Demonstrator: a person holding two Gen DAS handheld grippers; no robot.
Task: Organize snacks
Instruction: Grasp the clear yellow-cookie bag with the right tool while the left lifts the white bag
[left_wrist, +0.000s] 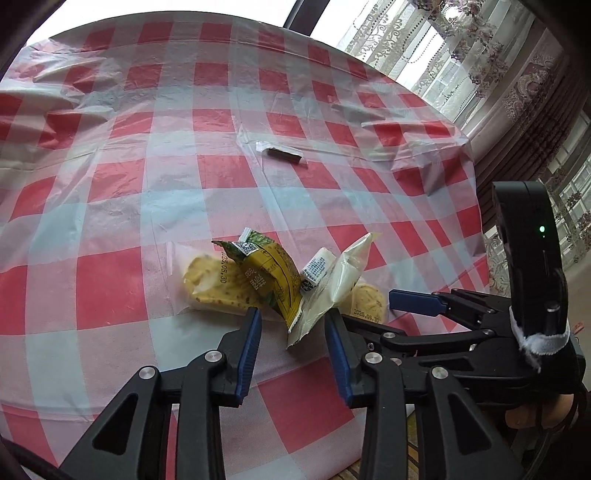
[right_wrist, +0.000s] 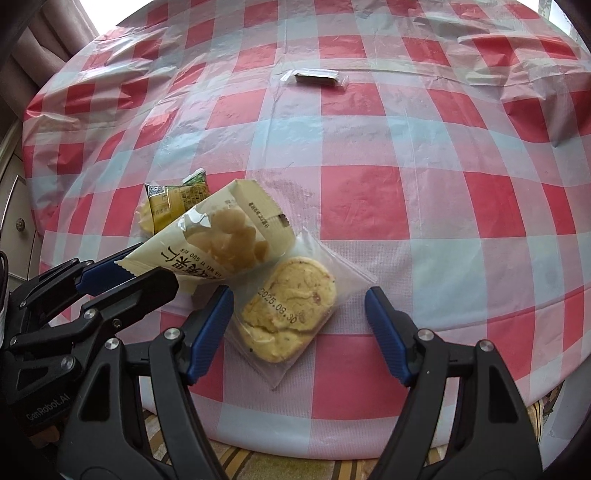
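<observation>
Several snack packs lie bunched on the checked tablecloth near its front edge. A cream nut packet (right_wrist: 218, 236) leans over a yellow-green packet (right_wrist: 177, 201), which also shows in the left wrist view (left_wrist: 271, 275). A clear-wrapped biscuit (right_wrist: 291, 310) lies between the jaws of my open right gripper (right_wrist: 299, 314). Another clear-wrapped biscuit (left_wrist: 207, 284) lies at the left of the pile. My left gripper (left_wrist: 293, 321) is open, its jaws on either side of the cream packet's (left_wrist: 332, 288) lower end. The left gripper also shows in the right wrist view (right_wrist: 125, 269).
A small dark snack bar in a clear wrapper (right_wrist: 317, 78) lies alone further back on the table; it also shows in the left wrist view (left_wrist: 282, 150). The red-and-white plastic cloth (right_wrist: 406, 184) is wrinkled at the far side. Curtains and a window (left_wrist: 480, 55) stand behind.
</observation>
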